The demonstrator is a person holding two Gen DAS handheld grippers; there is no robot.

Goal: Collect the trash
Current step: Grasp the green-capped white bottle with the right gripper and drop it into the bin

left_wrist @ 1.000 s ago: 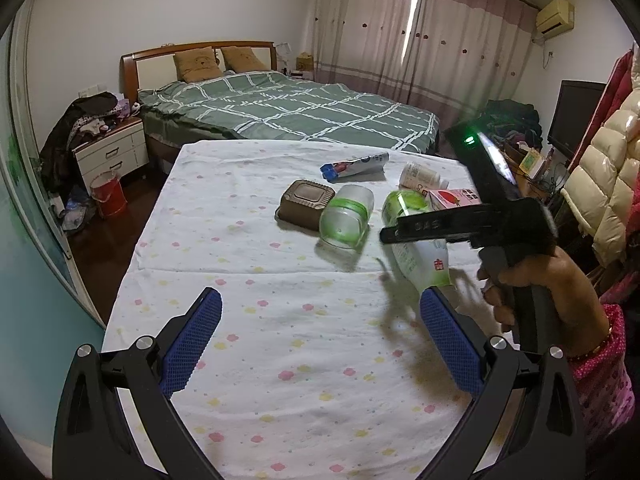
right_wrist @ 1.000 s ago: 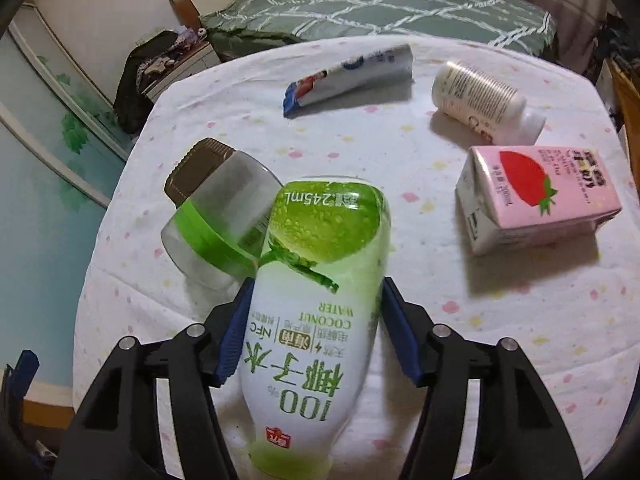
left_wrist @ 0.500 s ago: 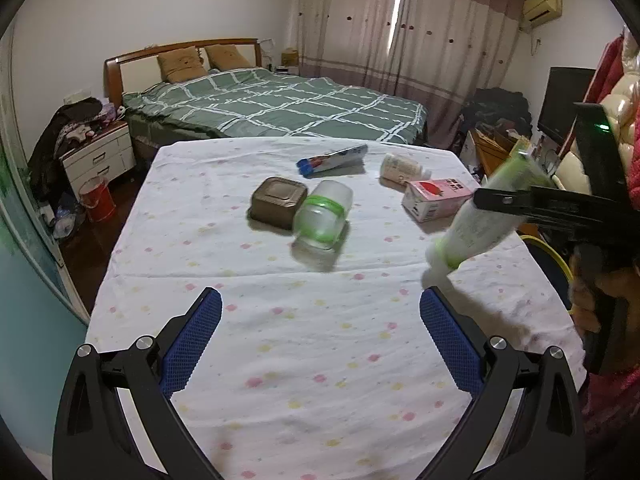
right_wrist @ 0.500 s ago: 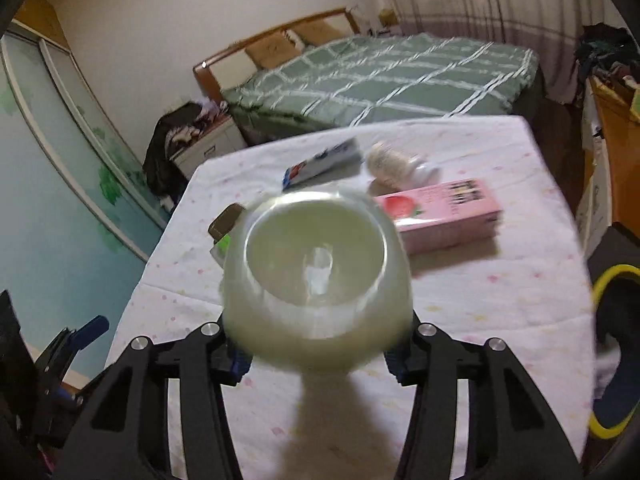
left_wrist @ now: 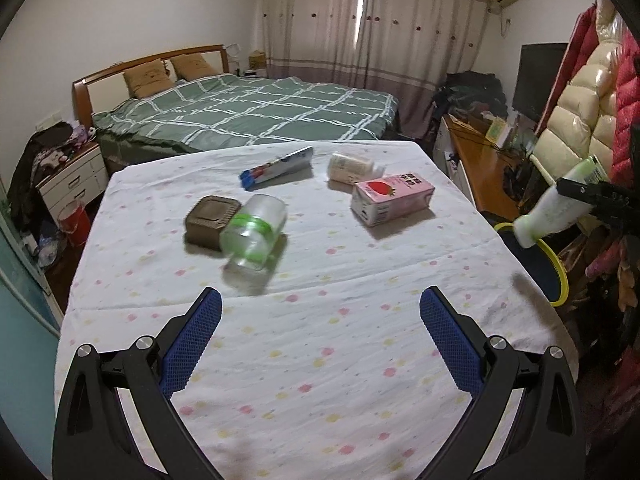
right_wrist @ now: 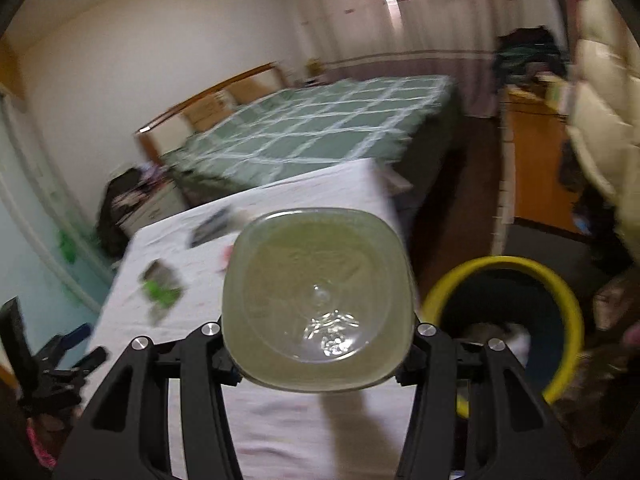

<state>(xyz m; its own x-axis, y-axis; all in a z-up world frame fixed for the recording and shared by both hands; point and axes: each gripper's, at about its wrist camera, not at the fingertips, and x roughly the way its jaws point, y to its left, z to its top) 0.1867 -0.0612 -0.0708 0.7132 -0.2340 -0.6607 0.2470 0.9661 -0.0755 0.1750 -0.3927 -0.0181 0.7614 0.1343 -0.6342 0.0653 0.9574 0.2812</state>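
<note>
My right tool (right_wrist: 318,360) clamps the coconut water bottle (right_wrist: 318,300), its base toward the camera, carried just off the bench's (left_wrist: 320,360) right edge above the yellow-rimmed bin (right_wrist: 560,292). My left tool (left_wrist: 318,340) hangs wide and empty over the near edge. On the bench lie the clear cup (left_wrist: 254,232), brown box (left_wrist: 210,218), pink carton (left_wrist: 392,198), white bottle (left_wrist: 348,167) and tube (left_wrist: 276,168).
</note>
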